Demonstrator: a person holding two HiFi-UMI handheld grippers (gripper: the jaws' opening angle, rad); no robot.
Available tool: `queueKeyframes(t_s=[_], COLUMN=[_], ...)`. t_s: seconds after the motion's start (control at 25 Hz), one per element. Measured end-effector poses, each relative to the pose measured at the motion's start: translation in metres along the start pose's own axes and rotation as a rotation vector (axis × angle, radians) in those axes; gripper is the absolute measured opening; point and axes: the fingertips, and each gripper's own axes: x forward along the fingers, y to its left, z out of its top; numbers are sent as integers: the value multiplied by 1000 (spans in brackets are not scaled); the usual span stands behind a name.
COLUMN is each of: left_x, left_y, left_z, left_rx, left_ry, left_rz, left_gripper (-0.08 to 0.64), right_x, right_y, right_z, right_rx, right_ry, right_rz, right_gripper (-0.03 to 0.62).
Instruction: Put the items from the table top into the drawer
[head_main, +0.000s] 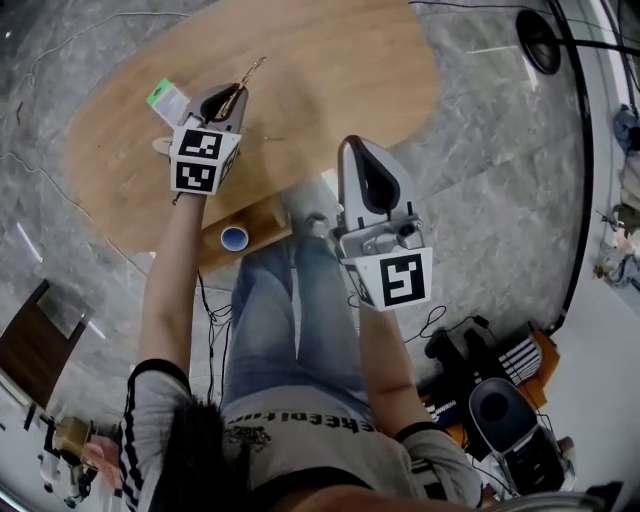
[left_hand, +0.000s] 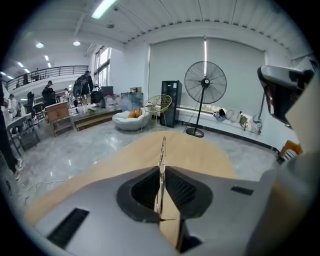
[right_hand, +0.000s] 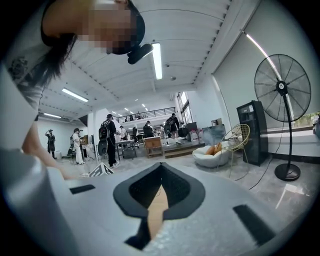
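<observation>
My left gripper (head_main: 237, 93) hangs over the left part of the wooden table (head_main: 330, 70), shut on a thin metal tool (head_main: 251, 71) that sticks out past its tips. In the left gripper view the tool (left_hand: 161, 155) stands on edge between the black pads of that gripper (left_hand: 161, 170). A green and white packet (head_main: 166, 98) lies on the table just left of that gripper. The open wooden drawer (head_main: 265, 222) juts from the table's near edge, with a blue and white tape roll (head_main: 234, 238) in it. My right gripper (head_main: 363, 146) (right_hand: 161, 167) floats above the drawer's right end, shut, with nothing in it.
The person's jeans-clad legs and a white shoe (head_main: 309, 205) are under the near edge by the drawer. Cables cross the marble floor. A dark chair (head_main: 30, 345) stands at the lower left, and equipment cases (head_main: 500, 400) at the lower right. A pedestal fan (left_hand: 205, 82) stands beyond the table.
</observation>
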Motion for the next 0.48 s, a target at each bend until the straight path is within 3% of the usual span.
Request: queueKeyframes(t_s=[0.48], left_x=[-88], left_y=[-32], left_z=[-21], left_rx=[-166], left_ry=[-58], left_rz=[164], left_gripper=[34], right_x=[-42], right_y=[25], right_z=[18], right_rx=[-29], right_ry=[-24], right_rz=[170], right_gripper=[0])
